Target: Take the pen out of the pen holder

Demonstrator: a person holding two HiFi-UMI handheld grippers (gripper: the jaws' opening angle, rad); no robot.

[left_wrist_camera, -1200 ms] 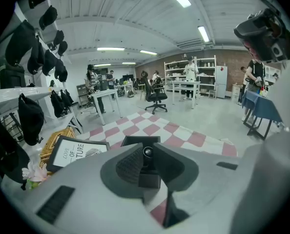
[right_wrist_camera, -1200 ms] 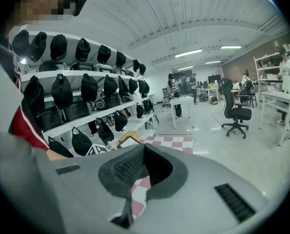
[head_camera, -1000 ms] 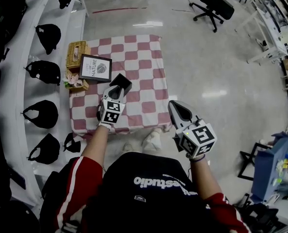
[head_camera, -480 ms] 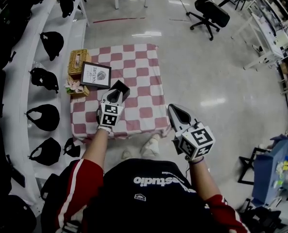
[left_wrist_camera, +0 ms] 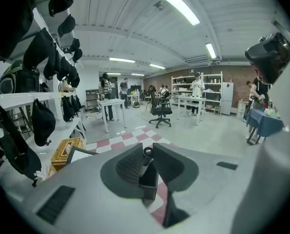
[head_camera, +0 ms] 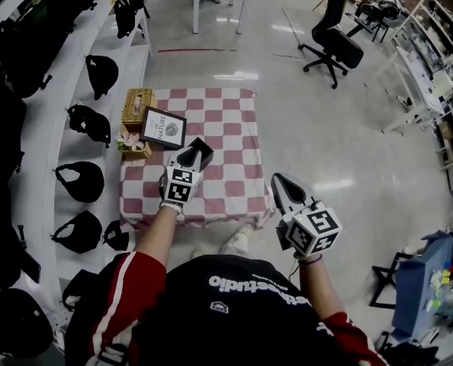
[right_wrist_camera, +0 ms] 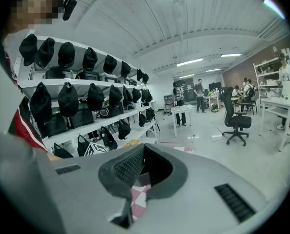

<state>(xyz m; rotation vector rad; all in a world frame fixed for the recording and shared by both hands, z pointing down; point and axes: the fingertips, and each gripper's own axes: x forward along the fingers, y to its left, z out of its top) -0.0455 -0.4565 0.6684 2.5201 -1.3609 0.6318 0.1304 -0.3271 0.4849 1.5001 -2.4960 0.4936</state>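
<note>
- The left claw (head_camera: 190, 157) is closed on a black, square pen holder (left_wrist_camera: 149, 177). One ribbed pad lies against each of two opposite walls, and the jaws stand at a middling width.
- The pen (left_wrist_camera: 148, 152) stands inside the pen holder. Only its round dark top shows above the rim, between the two jaw tips and leaning slightly toward 1 o'clock.
- In the head view the holder hangs over the middle of the counter (head_camera: 245, 101), a little toward 8 o'clock. The left gripper view shows the red-and-white checked cloth (head_camera: 226, 128) beneath it and beyond it.
- The right claw (head_camera: 277, 180) has its jaw tips together, with nothing between the pads. It sits by the counter's corner at about 4 o'clock, well apart from the holder.
- A framed picture (head_camera: 164, 128) leans along the counter's 9 o'clock edge.
- A wicker box (head_camera: 137, 101) stands just behind the frame, toward 11 o'clock.
- Pink flowers (head_camera: 132, 142) sit just beside the frame, at 8 o'clock of it.
- White shelves (head_camera: 55, 128) carrying black caps (head_camera: 82, 180) run past the counter on the 9 o'clock side.
- A black office chair (head_camera: 337, 44) stands on the floor out toward 1 o'clock.
</note>
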